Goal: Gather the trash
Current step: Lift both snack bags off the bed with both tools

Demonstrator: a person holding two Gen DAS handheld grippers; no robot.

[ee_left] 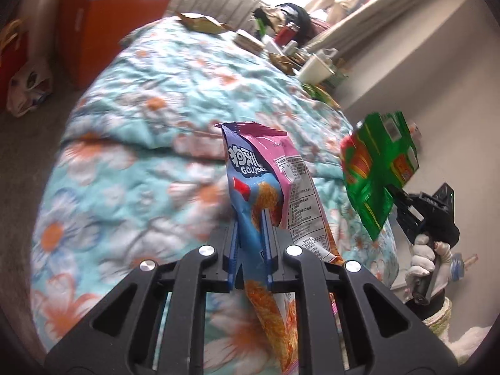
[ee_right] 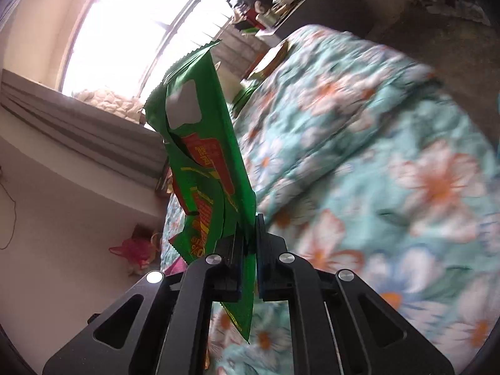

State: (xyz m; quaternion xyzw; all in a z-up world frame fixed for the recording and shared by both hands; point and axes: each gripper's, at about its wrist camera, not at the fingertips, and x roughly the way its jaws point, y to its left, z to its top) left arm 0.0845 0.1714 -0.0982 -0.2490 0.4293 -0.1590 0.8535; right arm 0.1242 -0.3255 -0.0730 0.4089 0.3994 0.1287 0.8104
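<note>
Two Wrappers Lifted Clear of the Flowered Bedspread

Two snack bags are up off the bed, one in each gripper. Nearest the left wrist camera, the left gripper [ee_left: 251,218] has its blue pads [ee_left: 267,243] pinched on the pink and blue snack bag [ee_left: 265,184], which stands upright between them; its torn top points up and its orange lower end hangs down behind the black linkage. Nearest the right wrist camera, the right gripper [ee_right: 250,228] is clamped on the green wrapper [ee_right: 203,156], gripping it close to its lower edge, so that most of the wrapper rises above the fingers with its crimped end uppermost.

From the left wrist view, that same green wrapper [ee_left: 378,168] shows to the right of the pink bag and apart from it, held aloft by the right gripper [ee_left: 394,192] in a white-gloved hand [ee_left: 426,256].

Below and behind both bags spreads the turquoise bedspread [ee_left: 150,118] with white and orange flowers, blurred in both views.

Farther off, at the far end of the bed, lie more flattened wrappers [ee_left: 203,22], a red canister [ee_left: 286,32] and a white container [ee_left: 315,67] among small clutter. An orange box [ee_left: 103,22] stands to the left beside the bed, with a red bag [ee_left: 12,59] near it on the floor. A bright window [ee_right: 125,31] lies beyond.
</note>
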